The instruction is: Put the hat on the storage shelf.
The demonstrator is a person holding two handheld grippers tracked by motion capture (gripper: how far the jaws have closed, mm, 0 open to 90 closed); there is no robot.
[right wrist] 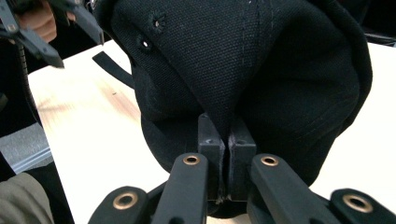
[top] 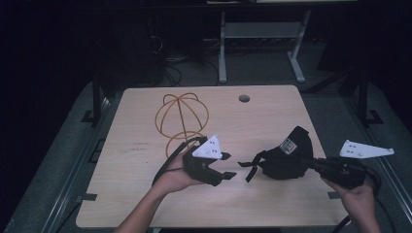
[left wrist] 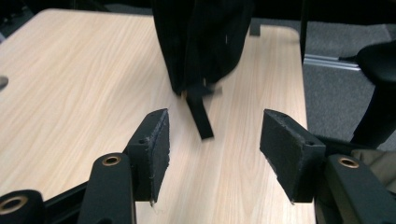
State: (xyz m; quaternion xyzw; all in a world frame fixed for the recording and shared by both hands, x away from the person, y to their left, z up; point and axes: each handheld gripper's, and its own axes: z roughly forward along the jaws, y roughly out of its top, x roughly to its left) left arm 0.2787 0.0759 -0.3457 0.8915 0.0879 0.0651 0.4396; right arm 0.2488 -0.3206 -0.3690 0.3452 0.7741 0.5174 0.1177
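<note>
**Black cap pinched at one side, strap dangling toward a waiting gripper**

A dim room with dark floor and cables surrounds a pale wood-grain counter (top: pixel 145 204), smooth and rounded at the corners, with a small round hole (top: pixel 244 98) near its far edge.

The black cap (top: pixel 286 158) sits right of the counter's middle, its lower edge on or just above the wood. It is heavy woven canvas with stitched seams and small eyelets, soft enough to fold. The right gripper (top: pixel 318 165) has its jaws closed tight on a fold of the cap's fabric, as the right gripper view shows, the cloth bunching upward from the pinch. Held this way, the cap is probably being steadied or lifted so its other side is presented.

A flat black strap (left wrist: pixel 200 116) hangs from the cap's near side toward the left gripper (left wrist: pixel 215 144). That gripper's jaws stand wide apart, holding nothing, their padded faces rough and slightly frayed, aimed at the strap's loose end; my guess is it is lined up to take the strap.

Left of the cap and farther back stands an orange wire stand (top: pixel 180 119), thin rods bent into a dome over a ring base, likely meant to carry the cap.
</note>
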